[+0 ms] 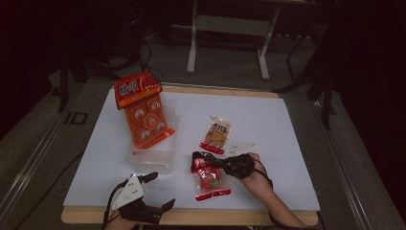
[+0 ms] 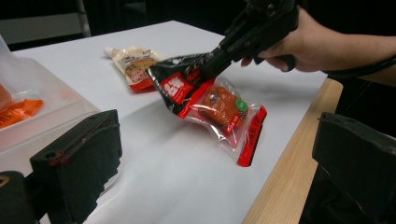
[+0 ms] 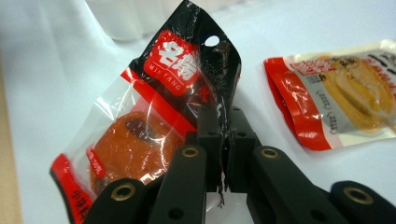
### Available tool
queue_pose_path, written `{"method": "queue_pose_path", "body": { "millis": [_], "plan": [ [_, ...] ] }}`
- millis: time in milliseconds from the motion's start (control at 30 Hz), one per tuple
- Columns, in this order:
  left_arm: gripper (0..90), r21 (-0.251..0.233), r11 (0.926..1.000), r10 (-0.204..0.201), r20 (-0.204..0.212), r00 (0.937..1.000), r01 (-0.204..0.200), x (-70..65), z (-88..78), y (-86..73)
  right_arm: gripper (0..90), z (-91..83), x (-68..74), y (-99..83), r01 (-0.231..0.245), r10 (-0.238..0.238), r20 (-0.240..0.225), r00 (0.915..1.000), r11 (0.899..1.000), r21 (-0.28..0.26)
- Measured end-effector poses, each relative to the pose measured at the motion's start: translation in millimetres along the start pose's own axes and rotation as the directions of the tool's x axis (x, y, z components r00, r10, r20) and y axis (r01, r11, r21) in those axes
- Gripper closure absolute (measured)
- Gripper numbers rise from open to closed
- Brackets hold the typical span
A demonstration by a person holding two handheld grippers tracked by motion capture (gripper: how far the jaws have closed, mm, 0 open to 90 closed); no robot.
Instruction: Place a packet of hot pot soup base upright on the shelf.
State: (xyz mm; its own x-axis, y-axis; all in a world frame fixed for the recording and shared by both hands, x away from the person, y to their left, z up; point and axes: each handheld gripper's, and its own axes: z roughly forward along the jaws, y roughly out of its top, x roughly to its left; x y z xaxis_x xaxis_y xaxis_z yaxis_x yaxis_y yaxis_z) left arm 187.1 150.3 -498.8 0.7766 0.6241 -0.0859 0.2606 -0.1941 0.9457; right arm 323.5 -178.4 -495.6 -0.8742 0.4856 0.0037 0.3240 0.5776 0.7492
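A clear snack packet [image 1: 211,183] with a red and black top and a round orange piece inside hangs tilted, its lower end near the white sheet. My right gripper [image 1: 200,158] is shut on the packet's black top corner. In the right gripper view the two jaws [image 3: 223,122] pinch the film of the packet [image 3: 140,140] tightly. The left gripper view shows the same packet [image 2: 219,109] under the right gripper [image 2: 208,70]. My left gripper [image 1: 160,191] rests open near the table's front edge, with nothing between its fingers [image 2: 79,158].
A beige spouted pouch [image 1: 216,134] lies flat just behind the packet. A large orange multi-pack [image 1: 143,112] leans into a clear plastic container [image 1: 151,162] at the left. The wooden table edge [image 1: 201,216] runs along the front of the white sheet [image 1: 268,120].
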Motion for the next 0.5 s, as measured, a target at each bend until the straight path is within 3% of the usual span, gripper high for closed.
{"method": "queue_pose_path", "body": {
  "millis": [300,500],
  "plan": [
    [2.0,-0.015,0.9999,0.004,0.002,1.0,-0.004,0.7,0.1,5.6,87.4,-14.9,10.4,4.4,0.033,-0.033,0.0,0.9995,0.999,-0.038],
    [2.0,0.0,0.9999,0.016,0.004,0.9999,-0.016,0.5,3.3,7.4,87.4,-21.7,14.9,5.5,0.042,-0.042,-0.004,0.9991,0.997,-0.06]
  ]
}}
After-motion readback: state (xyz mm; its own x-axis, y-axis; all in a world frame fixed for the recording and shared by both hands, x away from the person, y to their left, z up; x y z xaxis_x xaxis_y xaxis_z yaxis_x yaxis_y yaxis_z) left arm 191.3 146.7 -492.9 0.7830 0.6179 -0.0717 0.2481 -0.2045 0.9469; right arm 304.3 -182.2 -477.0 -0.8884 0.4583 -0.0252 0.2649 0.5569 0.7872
